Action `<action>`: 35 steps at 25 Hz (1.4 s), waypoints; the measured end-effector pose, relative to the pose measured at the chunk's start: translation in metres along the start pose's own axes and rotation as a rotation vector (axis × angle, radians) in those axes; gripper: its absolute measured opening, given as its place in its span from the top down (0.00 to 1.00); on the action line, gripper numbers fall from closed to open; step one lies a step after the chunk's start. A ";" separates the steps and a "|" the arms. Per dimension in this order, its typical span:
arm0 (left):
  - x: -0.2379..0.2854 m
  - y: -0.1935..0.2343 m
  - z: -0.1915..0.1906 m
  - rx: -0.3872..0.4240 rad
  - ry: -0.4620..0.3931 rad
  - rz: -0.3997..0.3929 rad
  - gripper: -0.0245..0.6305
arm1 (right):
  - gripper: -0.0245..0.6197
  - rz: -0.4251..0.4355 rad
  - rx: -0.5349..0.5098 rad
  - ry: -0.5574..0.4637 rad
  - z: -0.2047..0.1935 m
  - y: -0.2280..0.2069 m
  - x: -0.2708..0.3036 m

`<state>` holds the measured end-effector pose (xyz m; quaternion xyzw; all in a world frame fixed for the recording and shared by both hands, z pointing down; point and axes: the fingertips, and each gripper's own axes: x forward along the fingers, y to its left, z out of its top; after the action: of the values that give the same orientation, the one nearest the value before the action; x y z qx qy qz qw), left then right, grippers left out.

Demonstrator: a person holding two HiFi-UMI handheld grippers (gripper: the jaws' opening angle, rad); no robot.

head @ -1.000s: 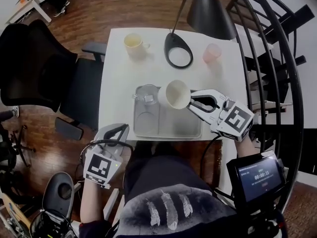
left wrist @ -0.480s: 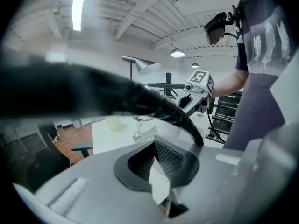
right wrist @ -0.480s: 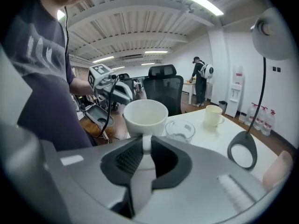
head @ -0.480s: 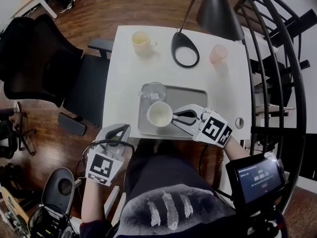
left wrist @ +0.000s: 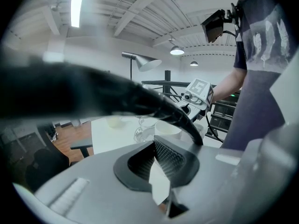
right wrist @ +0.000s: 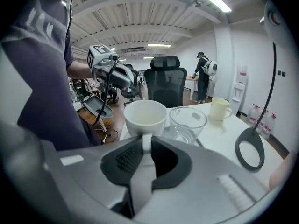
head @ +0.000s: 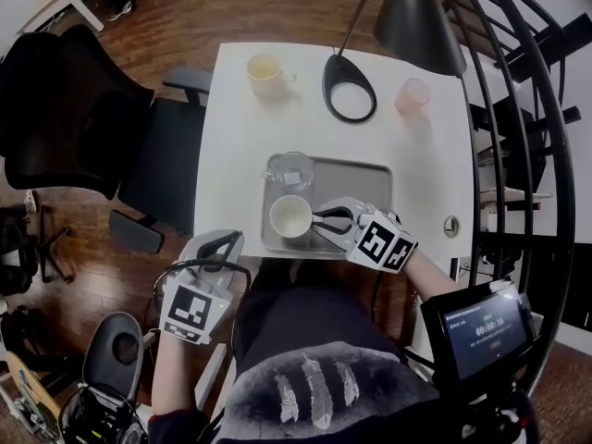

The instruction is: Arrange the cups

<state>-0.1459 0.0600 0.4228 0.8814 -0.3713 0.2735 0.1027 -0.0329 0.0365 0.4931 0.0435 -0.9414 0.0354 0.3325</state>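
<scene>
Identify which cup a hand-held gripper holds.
The white cup nearest the person: the right hand-held gripper is shut on its handle. The glass cup, cream mug and pink cup stand free.

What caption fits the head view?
Right tool holds a white cup over the tray, next to a glass cup.

dark T-shirt (head: 370,405): three white feather prints | left tongs (head: 220,240), right tongs (head: 322,220): grey, square-marker cubes
</scene>
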 end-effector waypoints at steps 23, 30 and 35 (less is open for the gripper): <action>0.018 0.013 -0.002 -0.001 0.034 -0.032 0.94 | 0.88 0.036 -0.026 0.037 -0.026 0.004 0.023; 0.020 0.010 0.006 0.019 0.034 -0.031 0.94 | 0.87 0.024 -0.036 0.011 -0.030 0.004 0.019; 0.014 0.008 0.007 0.035 0.039 -0.020 0.94 | 0.87 0.022 -0.051 0.013 -0.034 0.007 0.023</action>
<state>-0.1407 0.0433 0.4244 0.8812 -0.3556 0.2961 0.0972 -0.0302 0.0458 0.5342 0.0246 -0.9403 0.0154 0.3390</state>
